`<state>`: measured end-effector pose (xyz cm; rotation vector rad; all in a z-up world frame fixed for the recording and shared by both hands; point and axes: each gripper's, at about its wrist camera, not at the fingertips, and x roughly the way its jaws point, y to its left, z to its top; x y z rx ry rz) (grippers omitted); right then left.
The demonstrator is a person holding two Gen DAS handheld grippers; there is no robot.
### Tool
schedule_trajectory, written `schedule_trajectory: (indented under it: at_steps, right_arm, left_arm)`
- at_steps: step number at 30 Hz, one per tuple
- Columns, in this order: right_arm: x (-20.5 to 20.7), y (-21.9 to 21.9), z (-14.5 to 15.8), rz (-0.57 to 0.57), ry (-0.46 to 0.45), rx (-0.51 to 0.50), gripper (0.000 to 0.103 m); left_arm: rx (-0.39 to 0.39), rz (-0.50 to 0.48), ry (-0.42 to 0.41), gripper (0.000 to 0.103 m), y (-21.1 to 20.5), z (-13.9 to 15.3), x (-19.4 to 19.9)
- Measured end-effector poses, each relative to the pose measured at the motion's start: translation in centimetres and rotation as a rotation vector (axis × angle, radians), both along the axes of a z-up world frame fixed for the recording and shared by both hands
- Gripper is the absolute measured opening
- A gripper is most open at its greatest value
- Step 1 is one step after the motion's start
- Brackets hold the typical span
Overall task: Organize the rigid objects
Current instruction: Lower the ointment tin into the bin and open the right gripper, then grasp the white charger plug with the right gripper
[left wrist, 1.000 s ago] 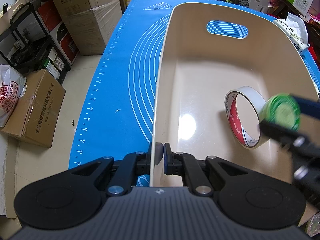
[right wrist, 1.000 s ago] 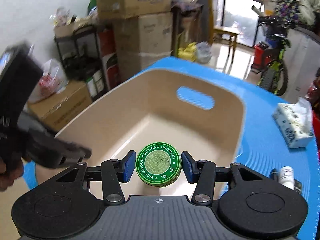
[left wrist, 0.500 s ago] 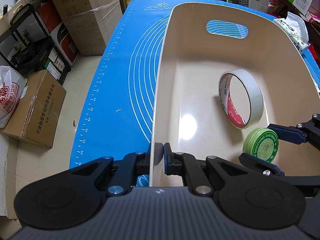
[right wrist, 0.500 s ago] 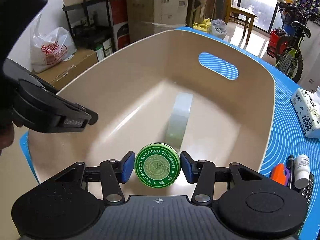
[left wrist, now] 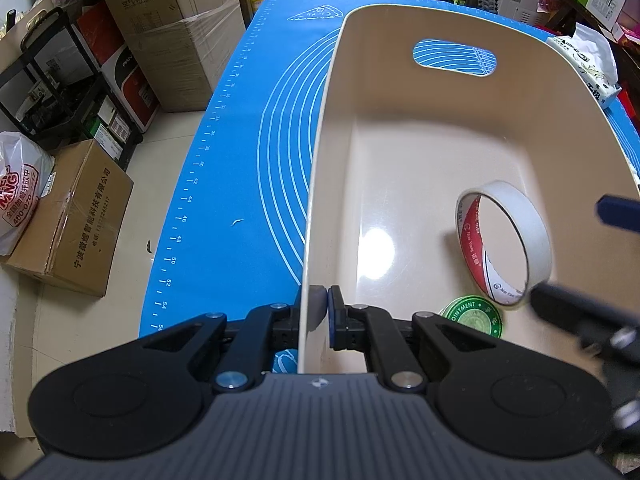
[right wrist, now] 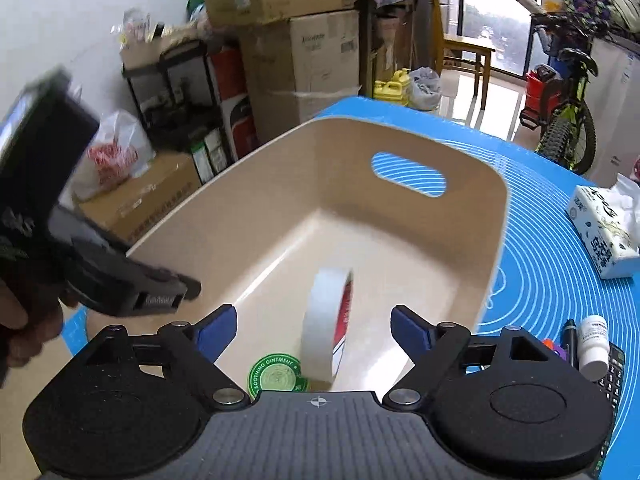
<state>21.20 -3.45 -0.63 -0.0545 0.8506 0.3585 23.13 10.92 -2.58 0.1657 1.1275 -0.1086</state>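
Bench: blue mat (left wrist: 248, 152) bare left of the bin.
Bin (left wrist: 320, 184): one; left claw (left wrist: 323, 312) pinching its near rim.
Right claw (right wrist: 314, 326): spread wide, above the bin floor.
Inside: one ointment tin (right wrist: 276, 376) lying flat; one tape roll (left wrist: 532, 232) on edge, just beside it.

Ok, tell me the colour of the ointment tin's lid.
Green with pale lettering; the ointment tin shows best in the left wrist view.

The left claw (left wrist: 321, 312) is clamped tight with one finger on each side of a thin wall, gripped by a bare hand (right wrist: 18, 330) low at its handle, while the right claw (right wrist: 314, 326) hangs with its blue-padded fingers (right wrist: 216, 326) spread wide and holding nothing.
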Motion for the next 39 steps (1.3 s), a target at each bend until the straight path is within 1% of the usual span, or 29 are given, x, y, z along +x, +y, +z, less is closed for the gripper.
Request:
schedule_trajectory:
  at_steps: [10,13,15,16,20,23,31,35,39]
  right_arm:
    - [-0.5,-4.5,3.1,-0.07,-0.077,0.053,0.089]
    - [-0.5,-6.0,3.8,-0.111,-0.095,0.068,0.094]
    - [-0.5,-6.9,3.9,-0.151,-0.116,0.066,0.098]
    - [-0.5,-7.4,3.8,-0.171,-0.121,0.062,0.098]
    - [-0.7,-9.5,2.7,-0.234,-0.103,0.023,0.099]
    - [-0.7,-11.1,1.3,-0.268,-0.063,0.009,0.099]
    - [-0.5,-13.5,-2.7,-0.266,0.052,-0.037,0.099]
    - [-0.7,-14.3,-5.0,-0.256,0.098,-0.071,0.097]
    - [-0.9,-14.8,-6.4,-0.257,0.122,-0.092,0.095]
  left_arm:
    - [-0.004,0.003,-0.001,0.01,0.1,0.1,0.1]
    - [-0.008,0.004,-0.002,0.01,0.1,0.1,0.0]
    - [-0.013,0.006,-0.003,0.01,0.3,0.1,0.0]
    - [-0.015,0.008,-0.003,0.01,0.3,0.1,0.0]
    - [-0.009,0.007,-0.001,0.01,0.2,-0.1,-0.1]
    - [-0.008,0.006,-0.001,0.01,0.1,-0.1,-0.1]
    - [-0.005,0.009,0.001,0.01,0.1,-0.1,-0.1]
    - [-0.007,0.01,0.002,0.01,0.1,-0.1,-0.1]
    - [-0.006,0.01,0.002,0.01,0.1,-0.1,-0.1]
